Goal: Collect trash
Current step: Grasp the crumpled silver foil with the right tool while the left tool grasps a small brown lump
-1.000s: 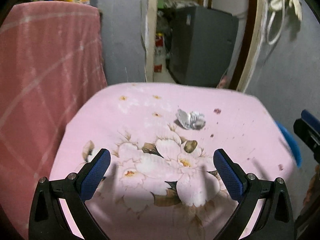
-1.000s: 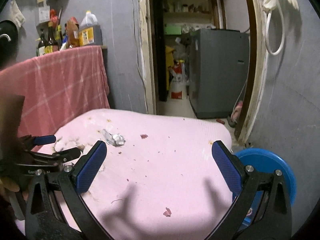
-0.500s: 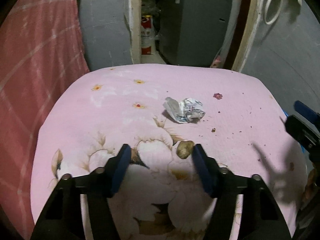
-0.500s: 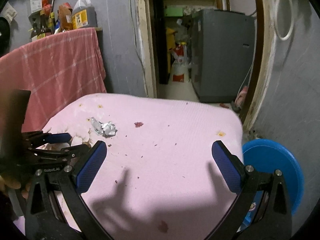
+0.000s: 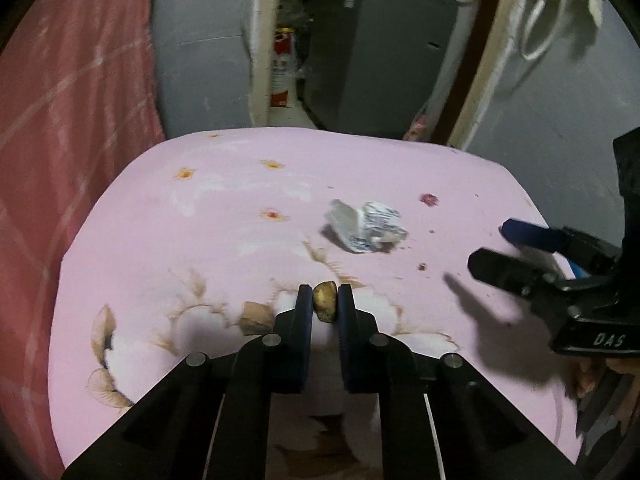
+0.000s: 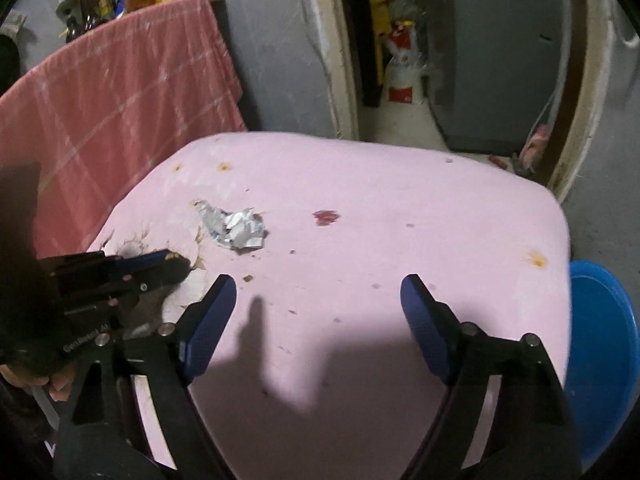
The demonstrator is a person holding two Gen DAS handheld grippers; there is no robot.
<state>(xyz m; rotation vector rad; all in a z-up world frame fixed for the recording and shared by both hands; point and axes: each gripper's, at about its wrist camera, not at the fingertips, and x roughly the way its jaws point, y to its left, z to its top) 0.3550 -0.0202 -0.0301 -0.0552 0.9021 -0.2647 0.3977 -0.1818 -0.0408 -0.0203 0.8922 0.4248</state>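
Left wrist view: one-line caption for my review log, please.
Left gripper shut on small brown scrap over pink floral tablecloth; crumpled silver wrapper lies beyond.

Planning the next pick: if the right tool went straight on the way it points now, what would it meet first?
Probably nothing but the pink floral cloth: the right tool is open, with bare cloth ahead. The crumpled wrapper lies left of that line, the red scrap roughly on it; depth is unclear.

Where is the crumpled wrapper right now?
The wrapper lies on the pink cloth, just beyond and right of the left tool, which pinches a brown scrap. In the right view it sits far left.
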